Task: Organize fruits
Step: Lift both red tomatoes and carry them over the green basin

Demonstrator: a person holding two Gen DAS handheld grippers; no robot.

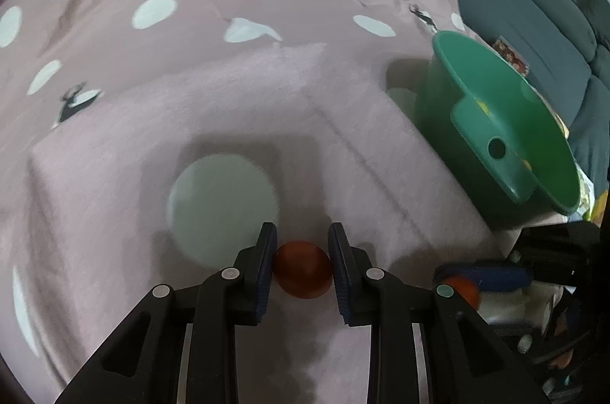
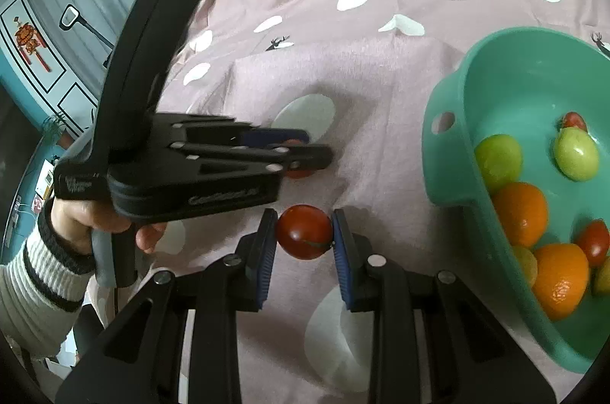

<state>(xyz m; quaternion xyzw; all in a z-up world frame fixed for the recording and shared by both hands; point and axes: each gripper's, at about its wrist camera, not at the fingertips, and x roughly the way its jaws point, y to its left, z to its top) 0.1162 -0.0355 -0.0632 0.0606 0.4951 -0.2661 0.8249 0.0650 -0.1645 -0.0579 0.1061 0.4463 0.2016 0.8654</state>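
Between the right gripper's (image 2: 304, 232) blue pads sat a red tomato (image 2: 304, 231), clamped on both sides above the pink dotted cloth (image 2: 381, 79). Farther left, the left gripper (image 1: 302, 264) pinched a second tomato (image 1: 303, 268), seemingly resting on the cloth. Beside them, the green basin (image 2: 453, 152) held oranges (image 2: 520, 213), green fruits (image 2: 575, 152) and tomatoes.

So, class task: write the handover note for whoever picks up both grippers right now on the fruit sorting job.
Left gripper: shut on a red tomato, low over the pink cloth.
Right gripper: shut on a second tomato.
Green basin, to the right of both grippers, holds oranges, green fruits and tomatoes.
Done: both tomatoes gripped.
Left: probably sorting; where they go isn't visible.
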